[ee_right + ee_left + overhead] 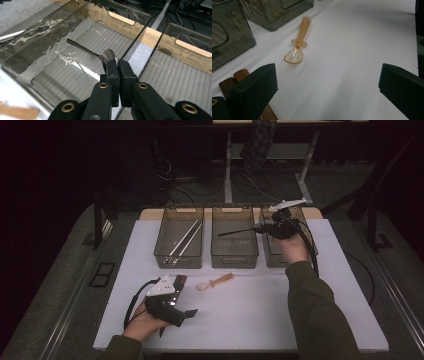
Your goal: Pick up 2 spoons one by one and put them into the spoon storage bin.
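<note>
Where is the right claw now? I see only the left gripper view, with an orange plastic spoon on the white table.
Observer: The right claw is above the wall between the middle smoky clear plastic bin and the right smoky clear plastic bin.
Operator: Does it hold something?
Observer: Yes, it is shut on the bowl of a dark metal spoon, and the handle points over the middle bin.
Operator: Is the left smoky clear plastic bin empty?
Observer: No, two pale long sticks lie in it.

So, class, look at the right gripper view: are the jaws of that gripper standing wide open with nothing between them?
No, the right gripper is shut on the bowl of a metal spoon, held over the middle bin.
</note>
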Available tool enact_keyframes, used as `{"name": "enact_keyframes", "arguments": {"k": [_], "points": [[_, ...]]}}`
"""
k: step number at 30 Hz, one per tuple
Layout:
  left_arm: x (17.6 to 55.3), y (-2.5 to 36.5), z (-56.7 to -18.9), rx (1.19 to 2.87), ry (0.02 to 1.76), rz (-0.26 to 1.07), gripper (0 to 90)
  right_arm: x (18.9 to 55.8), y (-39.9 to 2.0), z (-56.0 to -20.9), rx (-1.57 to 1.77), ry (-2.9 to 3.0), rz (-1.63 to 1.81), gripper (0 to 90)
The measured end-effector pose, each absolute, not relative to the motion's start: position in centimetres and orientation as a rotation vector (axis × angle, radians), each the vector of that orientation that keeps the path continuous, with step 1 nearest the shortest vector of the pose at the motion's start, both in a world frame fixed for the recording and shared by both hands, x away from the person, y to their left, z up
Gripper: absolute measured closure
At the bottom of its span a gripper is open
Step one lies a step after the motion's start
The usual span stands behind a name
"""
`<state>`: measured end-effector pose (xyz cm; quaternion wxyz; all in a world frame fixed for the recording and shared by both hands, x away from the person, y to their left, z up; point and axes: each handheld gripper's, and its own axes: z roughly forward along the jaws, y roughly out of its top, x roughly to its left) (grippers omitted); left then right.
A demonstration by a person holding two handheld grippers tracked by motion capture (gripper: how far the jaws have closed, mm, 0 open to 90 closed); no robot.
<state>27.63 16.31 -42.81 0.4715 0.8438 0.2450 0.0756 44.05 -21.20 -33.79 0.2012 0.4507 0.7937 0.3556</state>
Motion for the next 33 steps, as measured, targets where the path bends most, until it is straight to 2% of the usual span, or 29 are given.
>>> {"name": "enact_keyframes", "arguments": {"k": [18,20,23,28,33], "points": [[27.6,16.2,-42.7,2.057,0.593,0.177,0.5,46.5,-19.1,-35.9,1.299,2.244,0.936,86.0],[27.6,16.3,-42.7,2.058,0.591,0.176,0.5,46.7,-19.1,-36.1,1.312,2.243,0.947,72.2],[27.6,16.2,-42.7,2.057,0.592,0.176,0.5,46.7,-19.4,-36.0,1.319,2.212,0.958,62.4],[27.6,16.2,-42.7,2.058,0.59,0.176,0.5,46.4,-19.9,-35.7,1.319,2.212,1.013,50.9],[27.6,16.2,-42.8,2.06,0.595,0.176,0.5,45.5,-20.2,-35.6,1.284,2.258,1.084,45.0]]}}
